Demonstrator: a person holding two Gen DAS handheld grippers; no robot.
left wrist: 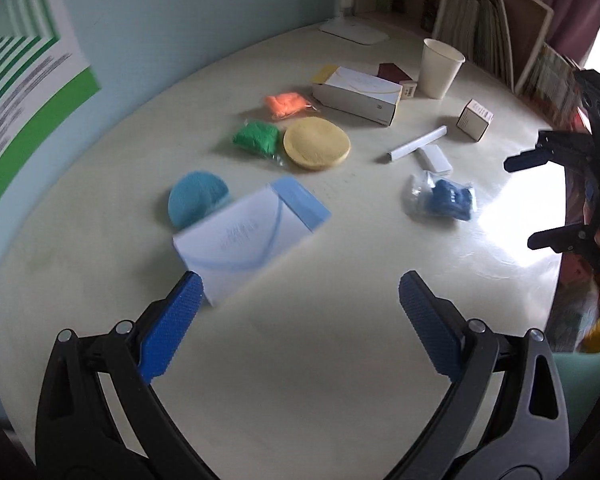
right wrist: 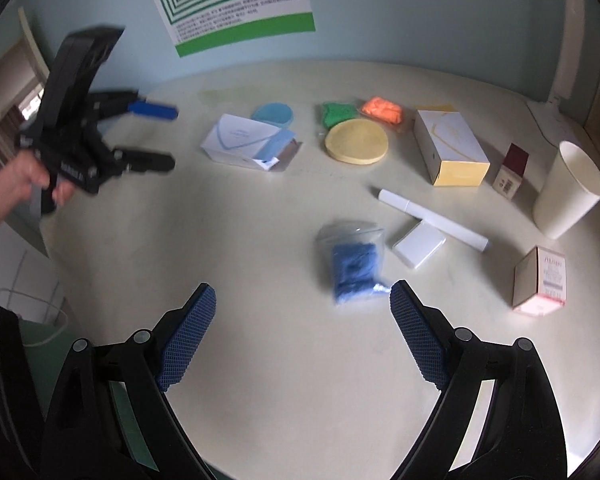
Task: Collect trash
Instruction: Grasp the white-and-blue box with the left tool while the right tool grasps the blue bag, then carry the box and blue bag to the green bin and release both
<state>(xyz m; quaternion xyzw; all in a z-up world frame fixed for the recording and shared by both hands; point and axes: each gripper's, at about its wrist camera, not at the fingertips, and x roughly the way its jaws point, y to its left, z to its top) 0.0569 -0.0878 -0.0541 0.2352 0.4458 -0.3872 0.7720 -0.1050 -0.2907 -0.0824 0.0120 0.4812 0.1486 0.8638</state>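
Trash lies scattered on a cream table (left wrist: 300,360). My left gripper (left wrist: 300,292) is open and empty, just short of a white and blue opened box (left wrist: 244,236); it also shows in the right wrist view (right wrist: 168,138). My right gripper (right wrist: 302,300) is open and empty, just short of a clear bag of blue stuff (right wrist: 354,268), and shows at the right edge of the left wrist view (left wrist: 520,204). The blue bag (left wrist: 444,198) lies between the two grippers. A white pen (right wrist: 432,220) and a small white packet (right wrist: 418,246) lie beside it.
A blue disc (left wrist: 194,198), yellow disc (left wrist: 316,142), green bag (left wrist: 256,138), orange bag (left wrist: 286,104), white and yellow box (left wrist: 358,94), paper cup (left wrist: 440,68), dark red box (right wrist: 510,172) and small pink box (right wrist: 540,282) lie further back. A bookshelf (left wrist: 496,28) stands behind.
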